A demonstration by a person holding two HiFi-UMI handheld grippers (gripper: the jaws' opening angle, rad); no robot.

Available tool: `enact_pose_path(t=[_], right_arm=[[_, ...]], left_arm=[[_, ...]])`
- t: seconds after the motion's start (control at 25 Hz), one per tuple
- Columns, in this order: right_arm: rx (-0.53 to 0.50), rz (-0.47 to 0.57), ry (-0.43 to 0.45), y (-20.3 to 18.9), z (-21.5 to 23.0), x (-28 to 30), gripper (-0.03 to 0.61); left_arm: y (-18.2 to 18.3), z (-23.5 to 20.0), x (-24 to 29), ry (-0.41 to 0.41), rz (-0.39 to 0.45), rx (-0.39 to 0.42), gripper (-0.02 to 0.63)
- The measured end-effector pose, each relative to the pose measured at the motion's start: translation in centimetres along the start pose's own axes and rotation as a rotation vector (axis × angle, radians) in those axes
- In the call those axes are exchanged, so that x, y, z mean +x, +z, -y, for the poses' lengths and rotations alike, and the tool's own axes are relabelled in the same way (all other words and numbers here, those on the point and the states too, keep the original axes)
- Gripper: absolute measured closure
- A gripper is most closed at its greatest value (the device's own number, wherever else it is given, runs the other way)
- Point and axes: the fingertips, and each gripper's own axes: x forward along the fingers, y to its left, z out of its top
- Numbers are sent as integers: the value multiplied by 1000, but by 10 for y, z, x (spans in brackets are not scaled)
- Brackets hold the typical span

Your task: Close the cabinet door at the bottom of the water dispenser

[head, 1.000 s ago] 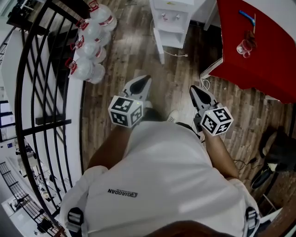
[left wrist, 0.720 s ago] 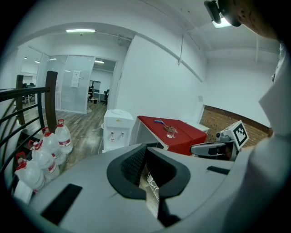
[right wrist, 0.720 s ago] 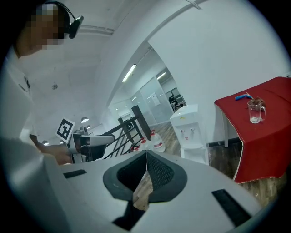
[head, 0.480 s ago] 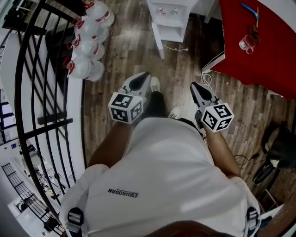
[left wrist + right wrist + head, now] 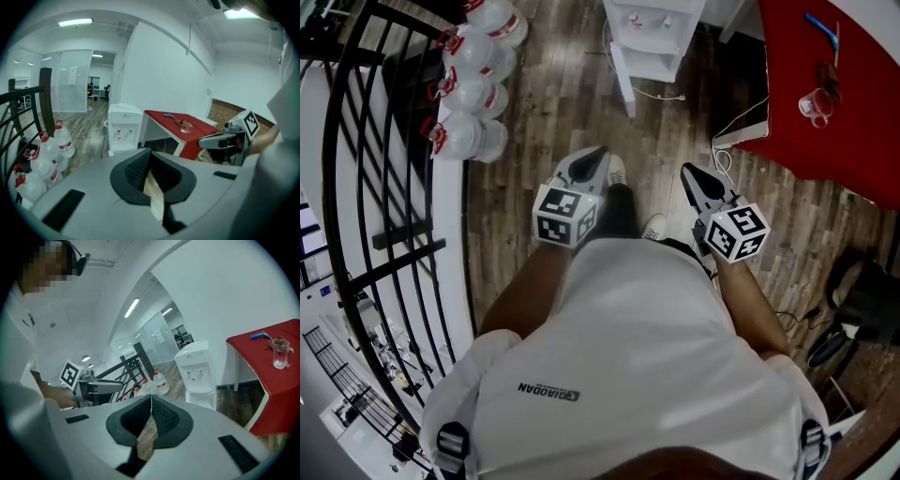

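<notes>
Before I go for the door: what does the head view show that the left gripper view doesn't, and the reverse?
Head view only: the person's white shirt, shoes, and the left hand-held gripper seen from outside.
Left gripper view only: the water dispenser front-on with its taps, ceiling lights, a glass-walled room, and the left jaws shut with nothing between them.
Both: dispenser, red table, water bottles, black railing, right hand-held gripper.

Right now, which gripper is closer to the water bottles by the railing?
Left. The left gripper hangs on the side where the water bottles stand; the right gripper is farther off, beyond it.
</notes>
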Motion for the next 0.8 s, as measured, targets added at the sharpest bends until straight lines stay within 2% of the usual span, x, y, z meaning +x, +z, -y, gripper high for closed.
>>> enact_pose_path(t=[0.28, 0.44, 0.48, 0.56, 0.8], right_arm=[[-61, -143, 5, -7, 9, 87, 554], [-108, -197, -28, -4, 18, 132, 551], [-118, -207, -35, -3, 20, 143, 537], [-123, -228, -44, -2, 25, 164, 465], [-102, -291, -110, -14, 55, 225, 460]], left_arm=[[-11, -59, 44, -22, -78, -13, 614], [-11, -97, 61, -34, -112, -2, 614], [-10, -107, 64, -37, -118, 1, 614], [-11, -127, 73, -46, -132, 1, 614], [-16, -174, 104, -63, -165, 12, 614]])
